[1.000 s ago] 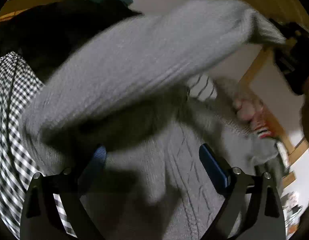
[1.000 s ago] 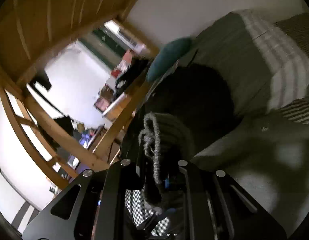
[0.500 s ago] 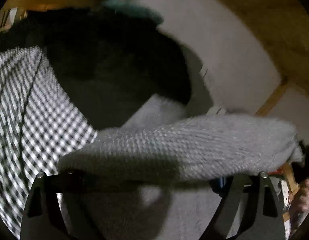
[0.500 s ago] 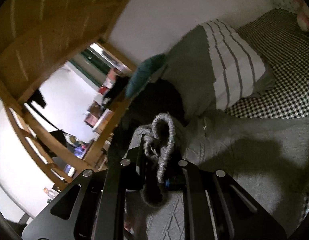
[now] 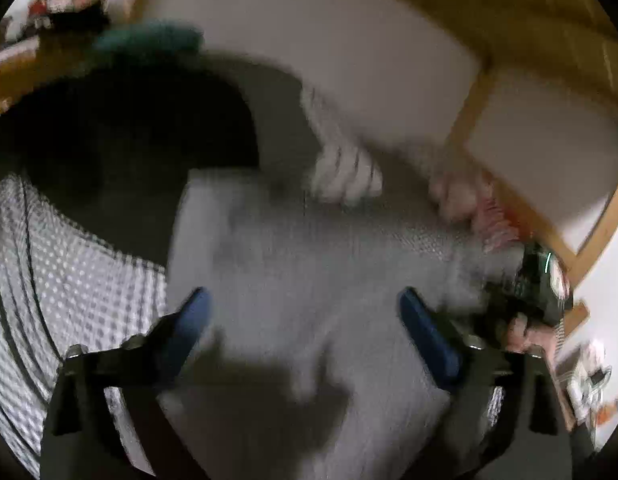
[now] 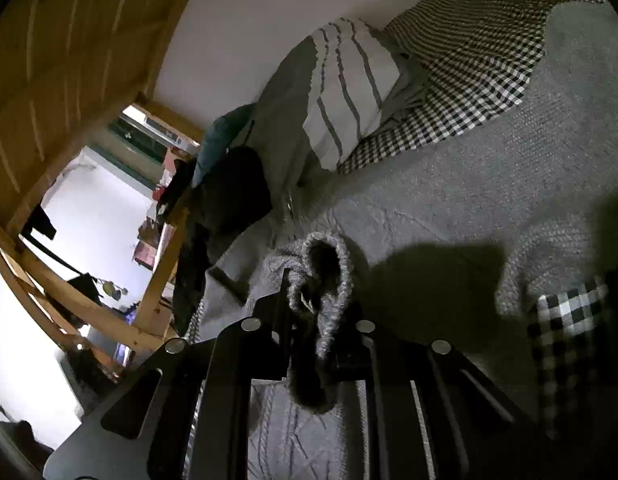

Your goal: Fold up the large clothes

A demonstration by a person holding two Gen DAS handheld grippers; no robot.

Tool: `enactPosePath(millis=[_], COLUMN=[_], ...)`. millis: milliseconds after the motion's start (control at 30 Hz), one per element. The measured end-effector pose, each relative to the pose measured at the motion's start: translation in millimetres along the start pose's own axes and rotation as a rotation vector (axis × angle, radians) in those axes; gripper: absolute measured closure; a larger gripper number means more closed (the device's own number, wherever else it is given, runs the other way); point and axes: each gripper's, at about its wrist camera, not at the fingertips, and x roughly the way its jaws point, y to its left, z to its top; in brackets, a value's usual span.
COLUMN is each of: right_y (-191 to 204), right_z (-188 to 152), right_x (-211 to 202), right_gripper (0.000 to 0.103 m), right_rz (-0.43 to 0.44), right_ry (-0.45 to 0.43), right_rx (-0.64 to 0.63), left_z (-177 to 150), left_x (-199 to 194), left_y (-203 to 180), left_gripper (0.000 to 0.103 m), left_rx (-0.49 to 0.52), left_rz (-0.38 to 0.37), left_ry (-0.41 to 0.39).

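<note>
Fingers (image 6: 283,300) of the right gripper (image 6: 309,312) clench a grey cable-knit sweater's (image 6: 449,200) cuff to lay the sleeve across its body below, while the left gripper (image 5: 305,320), jaws just reopened, hovers empty above.

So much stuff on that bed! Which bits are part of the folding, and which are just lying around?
Part of the job:
- grey knit sweater
- its cuff, pinched in the right tongs
- left tongs, open above the sweater

Just lying about:
- checked bedsheet
- striped pillow
- black garment
- teal cushion
</note>
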Motion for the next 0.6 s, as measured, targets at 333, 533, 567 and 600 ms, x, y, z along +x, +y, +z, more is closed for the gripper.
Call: enactPosePath(millis=[333,533,567,600], right_y=[-1.1,28.2,36.2,37.6], right_z=[-3.5,-0.1,4.2,8.1], right_x=[3.3,-13.5,-17.3,-16.0], right_gripper=[0.089,0.089,0.089,0.089], right_rz=[0.026,0.258,0.298,0.279], right_ry=[-0.004,-0.094,-0.115,-0.113], right_rx=[-0.018,-0.151,-0.184,-0.188], left_z=[44.0,75.3,77.7,82.5], left_x=[186.2,136.9,129.5,125.6], left_y=[92.8,121.5,125.6,129.5], left_gripper=[0.090,0.092,0.092,0.092], left_rx=[0.034,-0.169,-0.186,-0.193], left_rz=[0.198,0.066,0.062,0.074], left_ry=[0.397,0.172,0.133,0.106])
